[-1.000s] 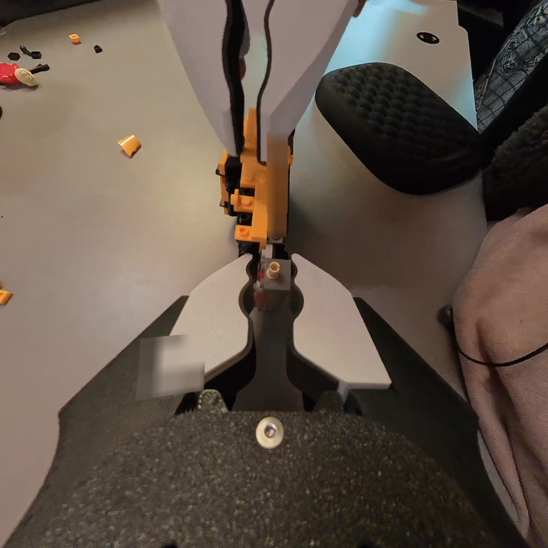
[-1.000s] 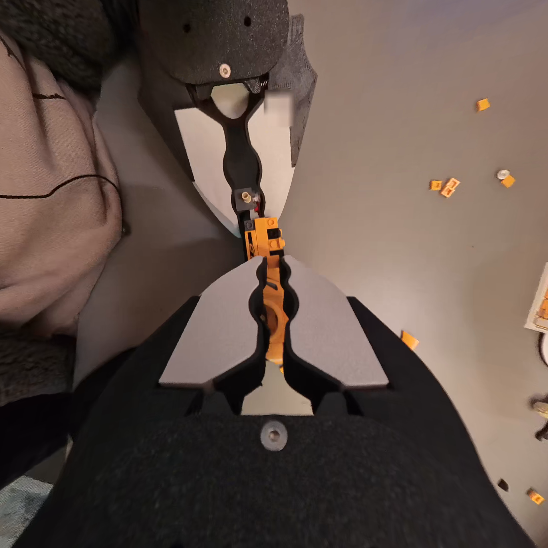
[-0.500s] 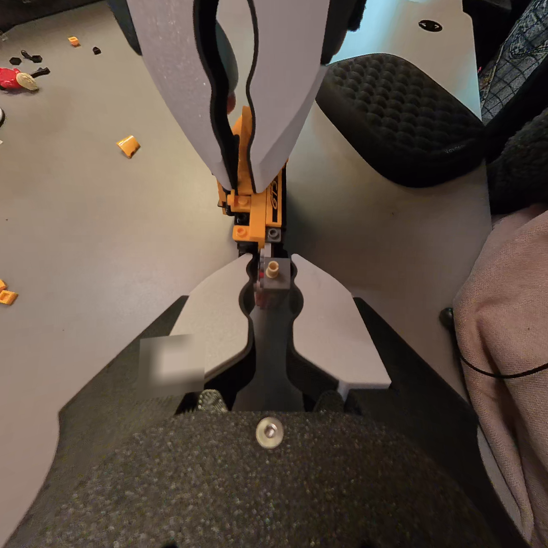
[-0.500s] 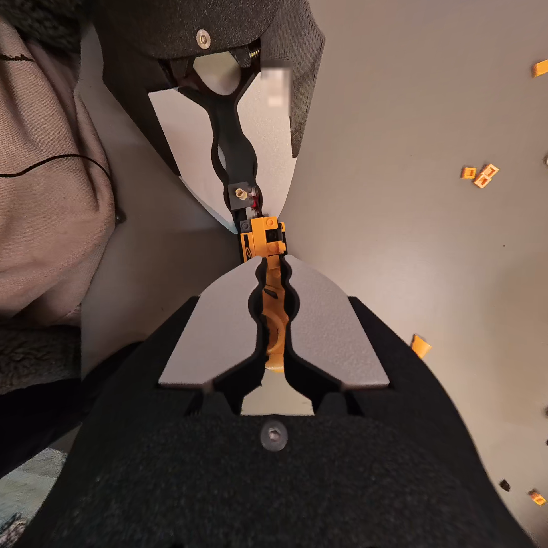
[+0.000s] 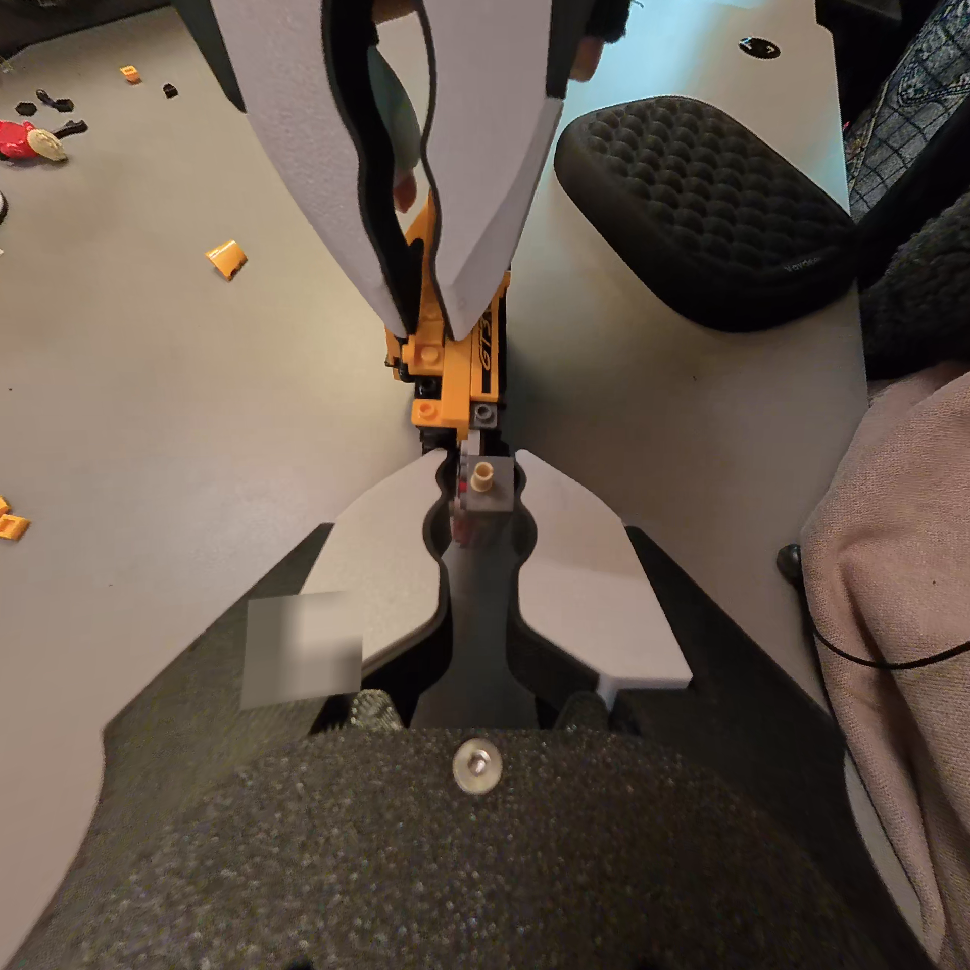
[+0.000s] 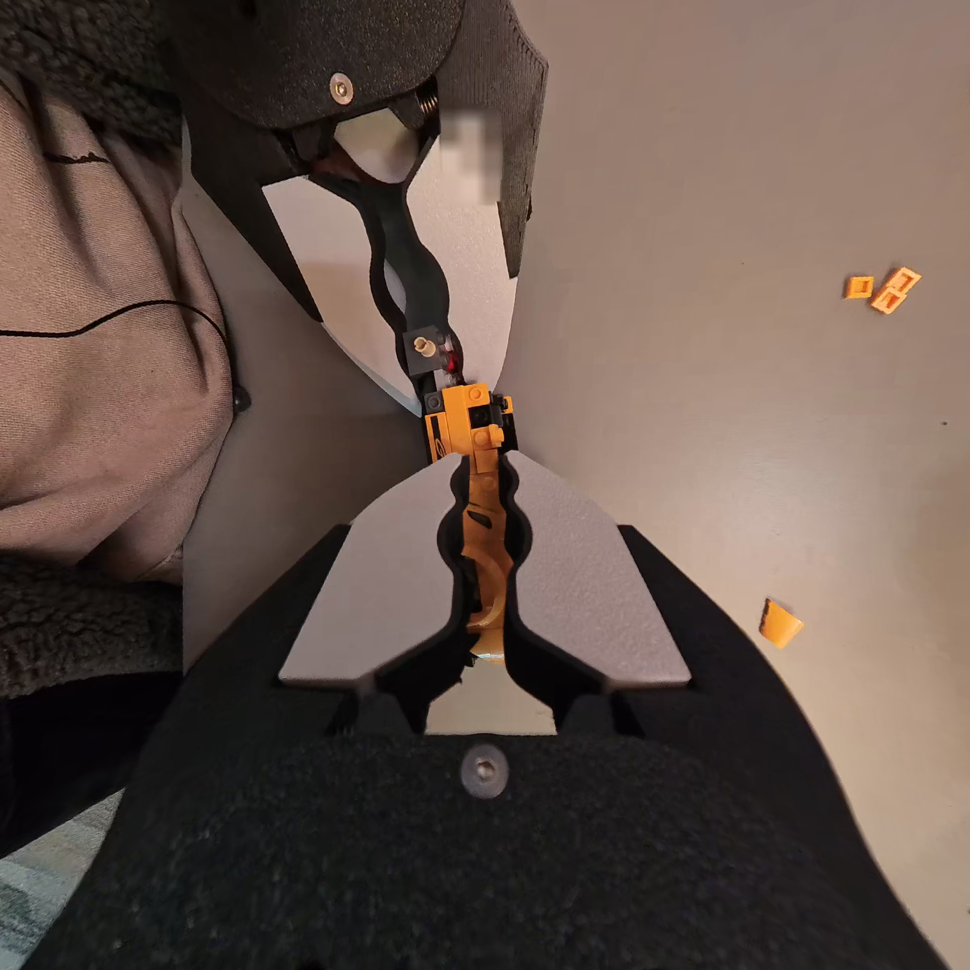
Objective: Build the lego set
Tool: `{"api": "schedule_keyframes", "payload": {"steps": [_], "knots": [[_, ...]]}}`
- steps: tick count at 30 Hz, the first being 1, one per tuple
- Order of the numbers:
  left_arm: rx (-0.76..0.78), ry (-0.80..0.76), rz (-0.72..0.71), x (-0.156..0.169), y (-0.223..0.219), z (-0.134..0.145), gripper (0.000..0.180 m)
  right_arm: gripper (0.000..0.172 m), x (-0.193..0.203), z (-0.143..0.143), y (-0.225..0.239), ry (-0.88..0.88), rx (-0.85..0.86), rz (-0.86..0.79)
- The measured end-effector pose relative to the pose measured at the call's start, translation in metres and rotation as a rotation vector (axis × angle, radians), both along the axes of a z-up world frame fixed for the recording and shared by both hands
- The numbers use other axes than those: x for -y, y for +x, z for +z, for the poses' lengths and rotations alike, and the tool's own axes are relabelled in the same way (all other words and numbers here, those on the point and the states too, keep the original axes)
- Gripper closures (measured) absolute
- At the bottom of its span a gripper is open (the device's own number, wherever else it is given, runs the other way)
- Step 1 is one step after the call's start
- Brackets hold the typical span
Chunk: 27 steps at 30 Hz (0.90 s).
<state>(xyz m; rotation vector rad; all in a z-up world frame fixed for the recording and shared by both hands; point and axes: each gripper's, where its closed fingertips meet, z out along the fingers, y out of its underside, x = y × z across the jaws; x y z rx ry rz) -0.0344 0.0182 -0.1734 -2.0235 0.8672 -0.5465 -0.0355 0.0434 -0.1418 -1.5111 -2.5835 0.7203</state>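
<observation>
Left tool (image 5: 480, 462) clamping orange brick model's (image 5: 451, 367) grey end, right tool (image 6: 485, 459) gripping its orange end

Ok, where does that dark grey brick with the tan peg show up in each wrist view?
Left wrist view: dark grey brick just above centre, between the near fingertips.
Right wrist view: upper centre, between the far gripper's fingers.
Shared landmark: the orange brick model attached to it.

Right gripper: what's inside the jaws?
The right gripper has an orange brick piece of the orange-and-black brick model between its pads. The black pads cover the piece's sides and lower end.
</observation>
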Motion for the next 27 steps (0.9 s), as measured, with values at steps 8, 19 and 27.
{"api": "schedule_keyframes", "payload": {"steps": [8,19,27], "knots": [[0.002,0.000,0.000,-0.0003,0.0003,0.0002,0.162,0.158,0.0008,-0.0006,0.0019,-0.026,0.009,0.022],[-0.009,0.016,0.008,-0.0018,-0.0010,0.0002,0.158,0.156,-0.0025,0.0036,0.0022,-0.135,0.005,0.005],[-0.022,0.033,0.019,-0.0033,-0.0019,0.0005,0.157,0.159,-0.0055,0.0058,0.0012,-0.189,0.030,0.015]]}}
